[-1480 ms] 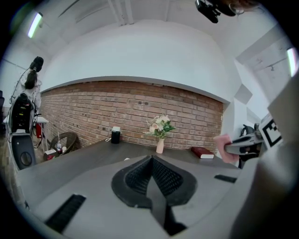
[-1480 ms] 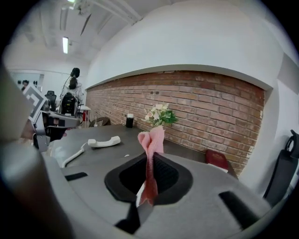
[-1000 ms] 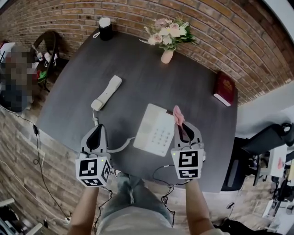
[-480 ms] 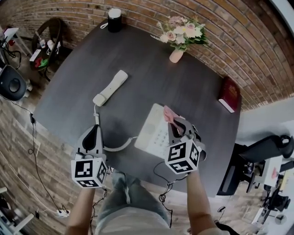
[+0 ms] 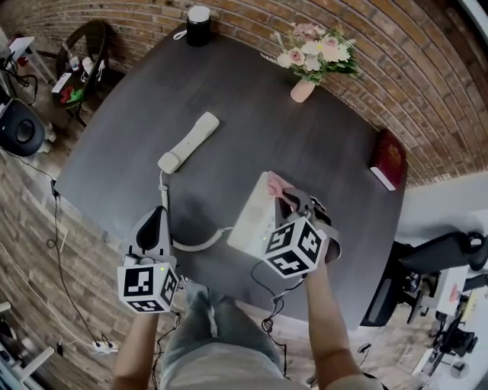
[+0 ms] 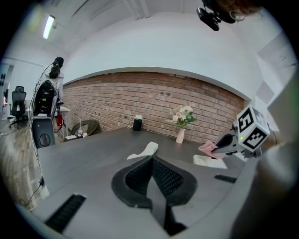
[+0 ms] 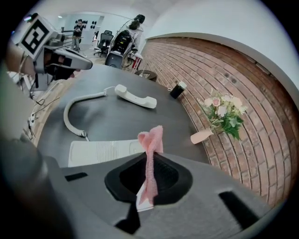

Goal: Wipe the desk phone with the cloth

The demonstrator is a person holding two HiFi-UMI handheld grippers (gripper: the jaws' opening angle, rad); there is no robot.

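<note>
**A:** Head view first. Dark bench [image 5: 252, 114] against a brick wall, desk phone [image 5: 250, 221] sitting low and centre. Right hand-held gripper [image 5: 292, 199] right over it, pinching a pink cloth [image 5: 277, 184], with the loose end poking out above the phone's upper right corner. Can't tell if it's actually touching the phone.

**B:** Handset on the cradle or off?

**A:** Off. Handset [image 5: 189, 142] lying well apart, up and left of the phone, joined to it by a coiled cord [image 5: 194, 244]. Left hand-held gripper [image 5: 158, 217] at lower left by the bench's near edge, just beside that cord. Also a vase of flowers [image 5: 309, 65] and a black cylinder [image 5: 198, 15] along the top of the frame, and a red book [image 5: 387, 158] at the right.

**B:** And the left gripper view?

**A:** Jaws pressed together, nothing between them. Handset out past the tips at centre, the other gripper and its cloth at the right edge.

**B:** Right gripper view?

**A:** Clamped on the cloth, which stands up as a twisted strip at centre. Phone just beyond the jaws at lower left, cord curling off left, handset farther back, vase at the right.
</note>
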